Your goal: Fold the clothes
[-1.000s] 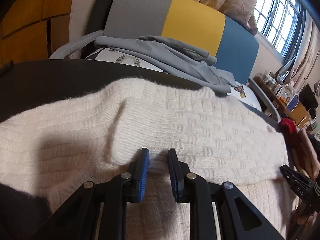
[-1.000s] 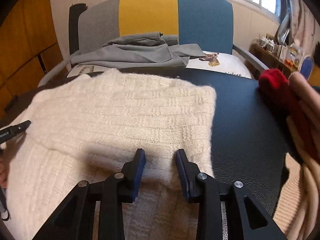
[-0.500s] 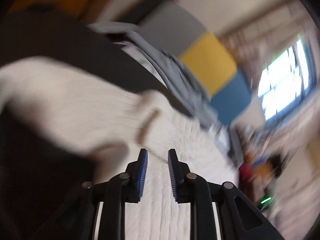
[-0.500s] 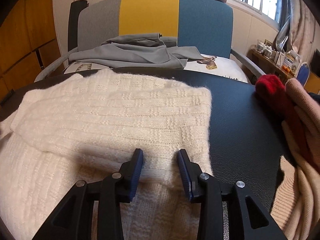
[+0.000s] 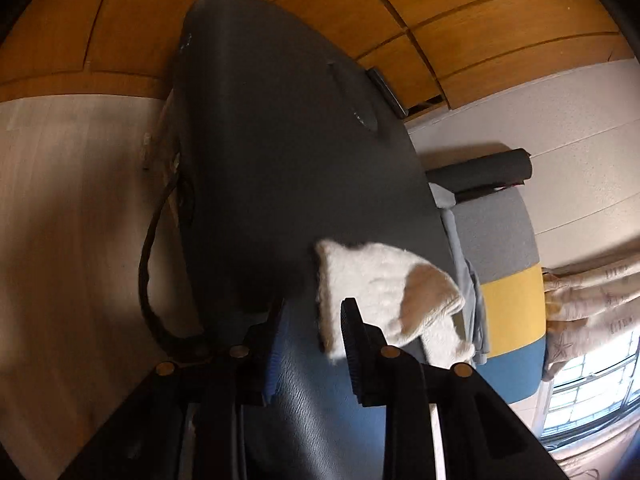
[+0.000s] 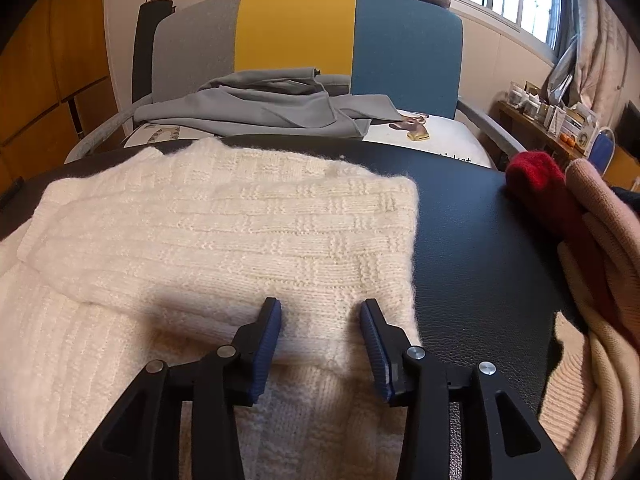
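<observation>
A cream knitted sweater lies on the black table, its upper half folded over the lower part. My right gripper is open and empty, hovering over the folded edge near the sweater's right side. In the left wrist view, rolled sideways, my left gripper is open and empty over the bare table. One corner of the sweater lies just past the right fingertip.
A red garment and a beige knit are piled at the table's right. A grey garment lies on the grey, yellow and blue chair behind the table. Wood panels and pale floor surround the table.
My left gripper has swung off the sweater to the left and rolled sideways, now facing bare table and floor. My right gripper has stayed over the folded edge and opened slightly wider.
</observation>
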Demonstrator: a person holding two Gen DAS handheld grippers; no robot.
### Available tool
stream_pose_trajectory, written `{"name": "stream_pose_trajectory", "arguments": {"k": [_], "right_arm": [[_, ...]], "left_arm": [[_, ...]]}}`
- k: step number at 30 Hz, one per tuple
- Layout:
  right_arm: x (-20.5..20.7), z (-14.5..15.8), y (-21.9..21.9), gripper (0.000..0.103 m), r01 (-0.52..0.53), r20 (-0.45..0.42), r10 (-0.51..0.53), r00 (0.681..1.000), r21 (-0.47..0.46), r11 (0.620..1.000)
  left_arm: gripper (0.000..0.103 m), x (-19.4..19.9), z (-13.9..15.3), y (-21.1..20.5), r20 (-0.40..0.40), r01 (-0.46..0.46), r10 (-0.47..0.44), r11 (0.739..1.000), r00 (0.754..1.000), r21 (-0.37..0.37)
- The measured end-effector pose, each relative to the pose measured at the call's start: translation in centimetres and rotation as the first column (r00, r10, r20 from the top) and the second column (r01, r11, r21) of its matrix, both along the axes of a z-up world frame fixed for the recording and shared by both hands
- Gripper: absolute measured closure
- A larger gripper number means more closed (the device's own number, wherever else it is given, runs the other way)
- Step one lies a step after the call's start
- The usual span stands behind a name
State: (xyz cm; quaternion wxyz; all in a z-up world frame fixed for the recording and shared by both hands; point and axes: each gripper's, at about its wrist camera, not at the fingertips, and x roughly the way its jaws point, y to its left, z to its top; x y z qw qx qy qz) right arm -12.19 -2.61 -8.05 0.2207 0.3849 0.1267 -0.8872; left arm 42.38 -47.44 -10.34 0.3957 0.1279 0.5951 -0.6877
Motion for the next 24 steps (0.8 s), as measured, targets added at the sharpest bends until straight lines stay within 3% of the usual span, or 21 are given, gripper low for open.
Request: {"name": "stream_pose_trajectory", "arguments": {"k": [5,10,13,18,20,24], "right_arm": [[0.1,0.1,0.0,0.055,0.009,-0.006,-0.009,1.0,0.013,1.0],[0.2,0.1,-0.2,0.054,0.014,-0.018,-0.013,1.0,0.032,0.999],[0.1,0.0,-0.2,0.051,0.018,-0.02,-0.018,1.0,0.035,0.999],[0.0,0.0,-0.1,0.05,0.022,-0.02,-0.021,1.0,0.034,0.999],[0.0,0.0,-0.1,0.05,0.022,-0.018,-0.021,1.0,0.031,0.999],[0.0,0.0,0.0,0.05,0.022,-0.015,-0.022,1.0,0.025,0.999]], "left_arm": [[0.074,-1.8,-0.1,-0.8,0.041,0.047,-0.046,0.999,0.998,-0.022],[0.073,-3.3,0.0,-1.0,0.134,0.058,-0.052,0.998,0.99,-0.04],[0.067,-4.0,0.2,-1.2,0.142,0.049,-0.042,0.998,0.989,-0.049],[0.068,-5.1,0.3,-1.3,0.206,0.073,-0.06,0.996,0.977,-0.054],[0.07,-5.4,0.5,-1.3,0.227,0.079,-0.064,0.995,0.972,-0.057],[0.085,-5.4,0.5,-1.4,0.242,0.069,-0.054,0.996,0.969,-0.055]]}}
